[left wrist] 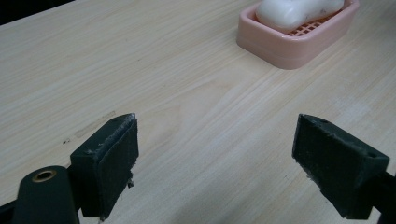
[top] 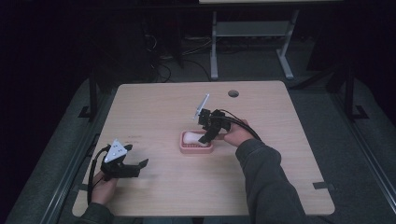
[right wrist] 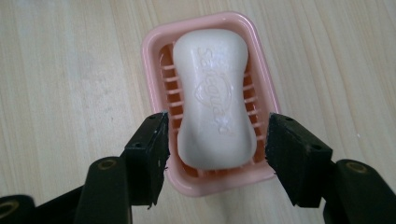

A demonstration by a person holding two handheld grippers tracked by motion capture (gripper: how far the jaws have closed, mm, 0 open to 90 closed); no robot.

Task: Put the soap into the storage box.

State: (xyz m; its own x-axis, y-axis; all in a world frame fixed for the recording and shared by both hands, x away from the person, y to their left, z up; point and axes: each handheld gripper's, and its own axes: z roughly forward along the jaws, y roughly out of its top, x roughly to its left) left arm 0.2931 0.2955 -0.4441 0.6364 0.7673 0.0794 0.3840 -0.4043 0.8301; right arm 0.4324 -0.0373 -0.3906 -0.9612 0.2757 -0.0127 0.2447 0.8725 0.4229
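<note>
Nearest the person, at the table's front left, the left gripper [top: 135, 167] rests low over the pale wooden table [top: 154, 196], held in a hand at the near edge. Its jaws stand wide apart with nothing but bare wood grain between them – the left gripper view looks past both black pads toward the dish farther off.

Further in, near the middle of the table, sits the pink rectangular plastic soap dish [top: 186, 148] with a slatted floor. In it lies the white waisted bar of soap [right wrist: 212, 98], lengthwise in the dish, with an embossed brand mark on its upper face.

The right gripper [top: 205, 138] comes down onto the dish from its right side, tilted, with the sleeved forearm reaching in from the bottom right. In the right gripper view its jaws straddle the near end of the soap – one black pad on each side, with a thin gap showing between each pad and the bar, so the pads are parted and not pressing on it. They sit over the dish's long rims.
</note>
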